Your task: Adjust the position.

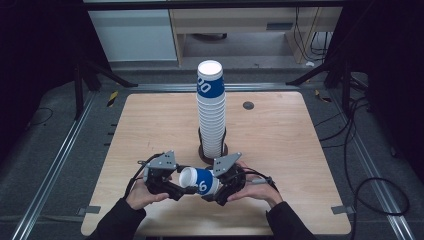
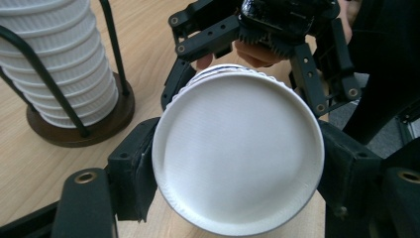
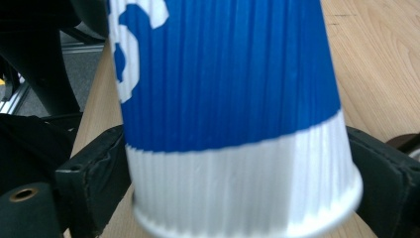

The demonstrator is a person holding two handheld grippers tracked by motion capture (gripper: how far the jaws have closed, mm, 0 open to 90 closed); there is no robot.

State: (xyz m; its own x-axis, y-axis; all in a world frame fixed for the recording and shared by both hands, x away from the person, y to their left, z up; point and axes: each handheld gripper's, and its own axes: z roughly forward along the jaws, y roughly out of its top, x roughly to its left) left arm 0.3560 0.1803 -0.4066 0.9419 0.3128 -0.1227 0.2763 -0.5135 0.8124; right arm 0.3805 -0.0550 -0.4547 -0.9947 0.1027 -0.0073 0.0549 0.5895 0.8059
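A blue and white paper cup [image 1: 199,181] lies sideways in the air just above the wooden table [image 1: 280,150], held from both ends. My left gripper [image 1: 184,185] is shut across its base end; the left gripper view faces the round white base [image 2: 237,153] between the pads. My right gripper [image 1: 213,188] is shut on the white band near the rim, where the right gripper view has the ribbed cup wall [image 3: 233,114] between its jaws [image 3: 237,173]. The left gripper view also catches the right gripper [image 2: 257,84] behind the cup.
A tall stack of upturned cups [image 1: 211,115] stands mid-table in a dark round holder with black wire uprights [image 1: 213,152], just beyond the grippers; it also appears in the left gripper view [image 2: 59,64]. A small dark disc [image 1: 248,105] lies on the far right of the table.
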